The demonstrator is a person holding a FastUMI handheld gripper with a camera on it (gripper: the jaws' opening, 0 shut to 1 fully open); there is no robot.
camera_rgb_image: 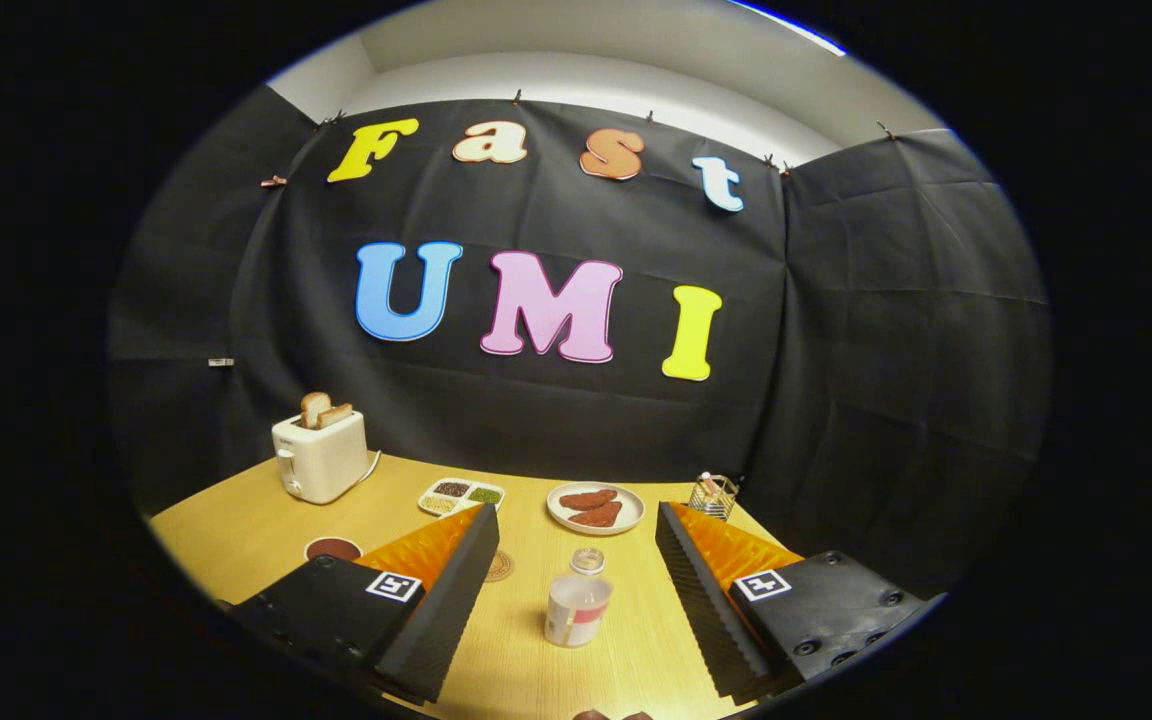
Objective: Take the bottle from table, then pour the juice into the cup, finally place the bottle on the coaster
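Observation:
A small clear bottle (577,599) with a pale label stands upright on the wooden table (236,525), between my two fingers and a little ahead of their bases. My gripper (576,520) is open wide, its fingers apart from the bottle on both sides. A round brownish coaster (499,566) lies just beside the inner face of the left finger, partly hidden by it. A dark red cup (333,549) sits on the table to the left of the left finger.
A white toaster (321,455) with two slices of toast stands at the back left. A divided tray (461,495) of seeds and a plate (596,508) of reddish food sit beyond the fingers. A small wire basket (714,495) is at the back right.

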